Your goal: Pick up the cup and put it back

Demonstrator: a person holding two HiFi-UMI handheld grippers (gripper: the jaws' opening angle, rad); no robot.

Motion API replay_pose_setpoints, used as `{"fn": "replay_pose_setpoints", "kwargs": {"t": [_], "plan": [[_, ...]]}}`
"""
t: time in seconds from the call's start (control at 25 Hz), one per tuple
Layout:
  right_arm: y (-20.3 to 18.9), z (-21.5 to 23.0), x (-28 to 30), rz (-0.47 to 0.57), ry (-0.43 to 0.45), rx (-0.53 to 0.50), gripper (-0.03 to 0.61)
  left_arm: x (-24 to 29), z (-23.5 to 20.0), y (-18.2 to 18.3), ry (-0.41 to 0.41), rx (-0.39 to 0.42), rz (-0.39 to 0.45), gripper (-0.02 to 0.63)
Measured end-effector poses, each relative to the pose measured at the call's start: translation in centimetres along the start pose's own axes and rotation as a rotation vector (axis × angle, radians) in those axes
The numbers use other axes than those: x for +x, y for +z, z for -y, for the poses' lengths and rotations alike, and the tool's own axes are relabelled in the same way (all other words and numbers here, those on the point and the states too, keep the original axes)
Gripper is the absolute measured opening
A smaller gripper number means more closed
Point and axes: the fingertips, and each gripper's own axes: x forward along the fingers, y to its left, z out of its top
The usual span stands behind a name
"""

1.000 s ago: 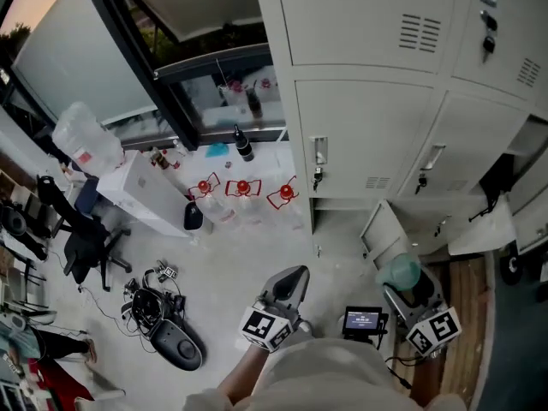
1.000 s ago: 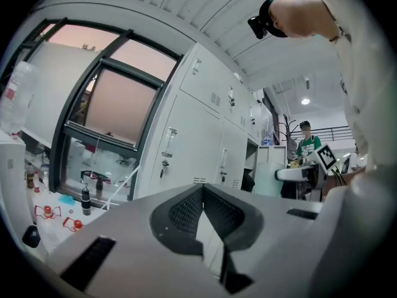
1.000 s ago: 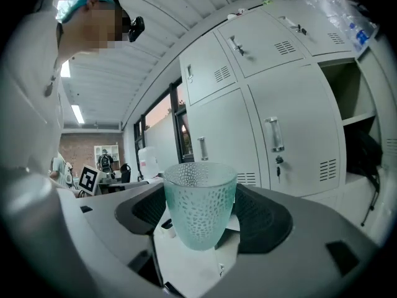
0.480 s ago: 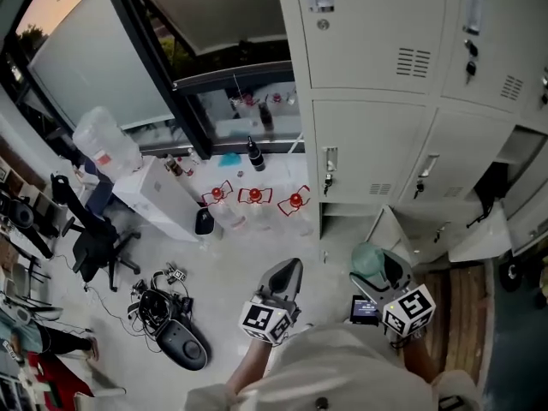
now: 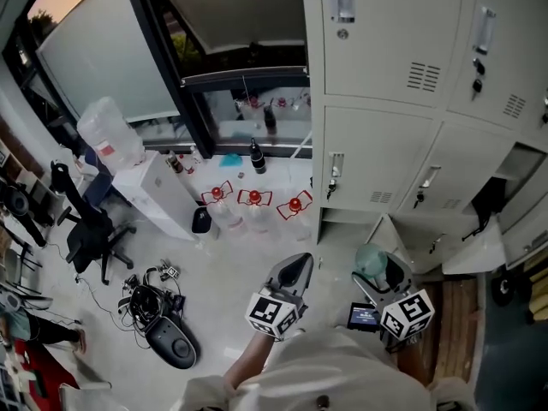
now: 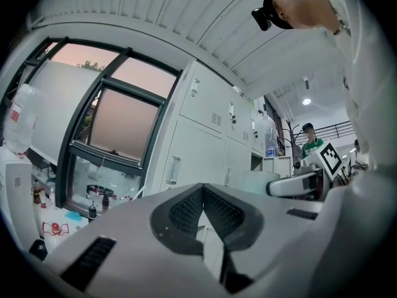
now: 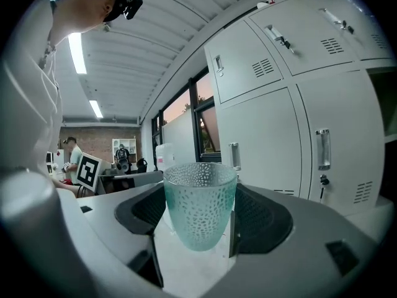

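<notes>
- right gripper (image 7: pixel 197 228) is pinching the dimpled glass cup (image 7: pixel 200 197) low on its body
- probably handling slick and breakable, so squeezing gently
- left gripper (image 6: pixel 203 198) is idling, jaws together

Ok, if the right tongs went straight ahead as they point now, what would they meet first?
Probably the grey locker door, with the held cup touching first; nothing shows between them, though depth is unclear.
</notes>
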Motion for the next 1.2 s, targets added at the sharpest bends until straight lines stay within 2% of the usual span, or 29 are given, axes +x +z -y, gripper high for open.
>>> {"fn": "replay_pose_setpoints", "kwargs": {"t": [0.12, 0.24, 0.32, 0.56, 0.88, 1.2], "plan": [[-0.1, 0.7, -0.3, 0.000, -0.018, 0.015, 0.344, 0.6, 0.7, -0.7, -0.043, 0.033, -0.041, 0.008], [-0.2, 0.8, -0.4, -0.005, -0.025, 0.014, 0.344, 0.7, 0.9, -0.4, -0.080, -0.058, -0.003, 0.008], [-0.4, 0.9, -0.5, -0.015, -0.028, 0.007, 0.344, 0.7, 0.8, -0.3, -0.075, -0.083, 0.012, 0.008], [-1.0, 1.6, -0.5, -0.037, -0.032, 0.000, 0.344, 1.2, 0.6, -1.1, -0.061, -0.065, -0.007, 0.009], [-3.8, 3.5, -0.3, -0.103, -0.045, 0.020, 0.344, 1.2, 0.3, -4.2, -0.047, -0.091, -0.073, 0.008], [-6.6, 7.2, -0.6, -0.170, -0.069, 0.018, 0.344, 3.0, 0.3, -6.8, -0.039, -0.120, -0.121, 0.008]]}}
